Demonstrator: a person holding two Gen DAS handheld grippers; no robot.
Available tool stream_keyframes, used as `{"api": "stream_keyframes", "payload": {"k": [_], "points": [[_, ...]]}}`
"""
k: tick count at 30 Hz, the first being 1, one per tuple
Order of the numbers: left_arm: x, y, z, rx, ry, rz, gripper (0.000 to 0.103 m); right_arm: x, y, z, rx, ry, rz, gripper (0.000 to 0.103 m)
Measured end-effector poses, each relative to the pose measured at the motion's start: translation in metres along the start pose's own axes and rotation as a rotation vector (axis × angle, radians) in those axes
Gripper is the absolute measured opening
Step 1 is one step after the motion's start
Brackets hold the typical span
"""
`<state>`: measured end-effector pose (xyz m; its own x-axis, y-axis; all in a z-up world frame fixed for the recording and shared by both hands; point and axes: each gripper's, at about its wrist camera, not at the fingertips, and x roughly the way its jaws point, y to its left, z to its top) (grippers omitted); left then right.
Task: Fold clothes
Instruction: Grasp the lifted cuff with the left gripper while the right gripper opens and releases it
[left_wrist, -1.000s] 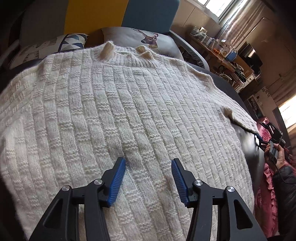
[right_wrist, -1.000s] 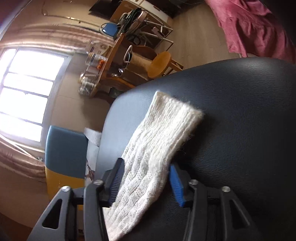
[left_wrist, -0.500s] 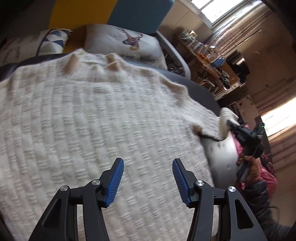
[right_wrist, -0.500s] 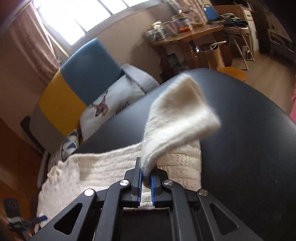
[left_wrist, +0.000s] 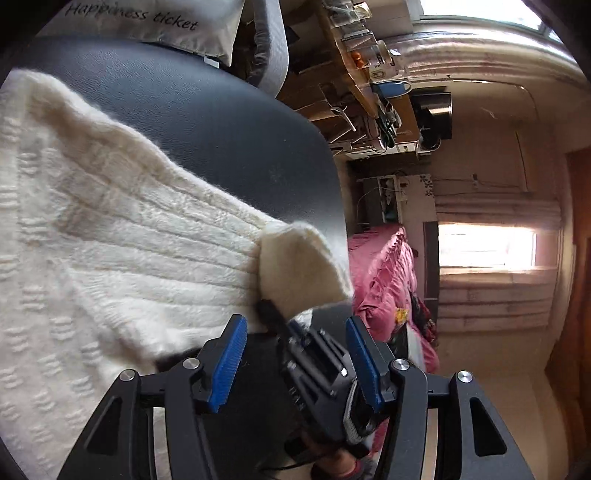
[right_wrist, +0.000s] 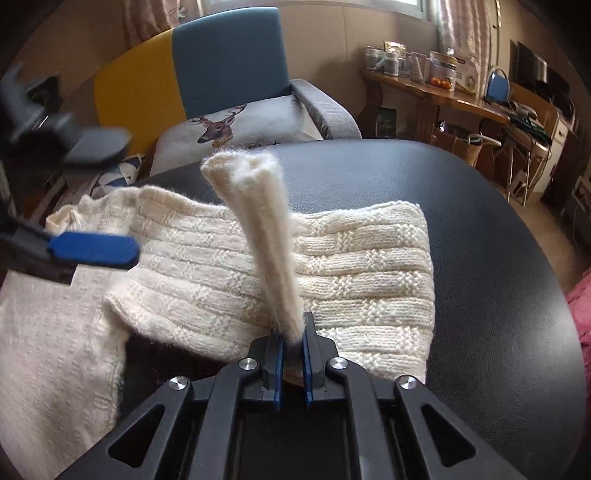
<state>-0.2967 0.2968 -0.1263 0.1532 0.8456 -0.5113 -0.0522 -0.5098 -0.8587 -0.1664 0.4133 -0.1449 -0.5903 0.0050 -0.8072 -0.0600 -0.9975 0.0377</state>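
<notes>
The cream knit sweater (right_wrist: 229, 266) lies on the black table (right_wrist: 480, 229), barely folded: the right gripper (right_wrist: 291, 356) pinches its sleeve cuff (right_wrist: 258, 221), lifted inward, while the left gripper (left_wrist: 295, 362) hovers with spread, empty jaws; body folds remain

The cream sweater (left_wrist: 110, 258) runs off the left and bottom edges of the left wrist view, so its body and far sleeve go unseen. Low in that frame the right gripper (left_wrist: 317, 373) hides the sleeve end it holds, and the hand (left_wrist: 336, 467) beneath it is cut by the bottom edge. In the right wrist view the left gripper (right_wrist: 74, 206), at upper left, is smeared by blur and partly out of frame. The cuff (right_wrist: 255, 221) rising mid-frame is blurred too and covers part of the sleeve behind. Jars on the wooden table (right_wrist: 436, 92) at upper right are too small to identify.
</notes>
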Motion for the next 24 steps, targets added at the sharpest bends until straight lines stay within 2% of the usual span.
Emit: {"api": "stream_keyframes", "payload": {"k": [5,8,10,11,12,13,14,15,16,19,21,24], "points": [[0.021,-0.008,0.023,-0.047,0.025,0.008,0.060,0.000,0.014,-0.004,-0.108,-0.009,-0.048,0.008],[0.034,-0.007,0.029,-0.051,0.044,0.074,0.060,0.001,0.011,-0.006,-0.096,-0.017,-0.040,0.008],[0.043,-0.003,0.027,-0.037,0.061,0.137,0.056,0.001,0.011,-0.007,-0.085,-0.023,-0.035,0.010],[0.047,-0.001,0.025,-0.027,0.070,0.170,0.041,0.002,0.011,-0.006,-0.080,-0.025,-0.037,0.010],[0.051,-0.001,0.023,-0.008,0.079,0.186,0.017,0.002,0.011,-0.006,-0.075,-0.027,-0.038,0.010],[0.052,-0.002,0.022,0.014,0.071,0.196,0.009,0.002,0.011,-0.005,-0.068,-0.028,-0.038,0.011],[0.051,-0.004,0.020,0.034,0.055,0.209,0.008,0.001,0.010,-0.004,-0.058,-0.028,-0.031,0.013],[0.051,-0.005,0.019,0.053,0.038,0.221,0.008,-0.001,0.009,-0.002,-0.045,-0.028,-0.015,0.021],[0.048,-0.009,0.018,0.073,0.017,0.224,0.008,-0.003,0.007,-0.001,-0.031,-0.028,0.005,0.024],[0.030,-0.026,0.017,0.143,-0.051,0.204,0.007,-0.022,-0.006,0.004,0.049,-0.073,0.032,0.024],[0.008,-0.042,0.018,0.186,-0.110,0.177,0.007,-0.040,-0.024,0.006,0.163,-0.121,0.091,0.028],[-0.030,-0.066,0.022,0.238,-0.203,0.144,0.007,-0.048,-0.057,-0.013,0.438,-0.167,0.298,0.034]]}}
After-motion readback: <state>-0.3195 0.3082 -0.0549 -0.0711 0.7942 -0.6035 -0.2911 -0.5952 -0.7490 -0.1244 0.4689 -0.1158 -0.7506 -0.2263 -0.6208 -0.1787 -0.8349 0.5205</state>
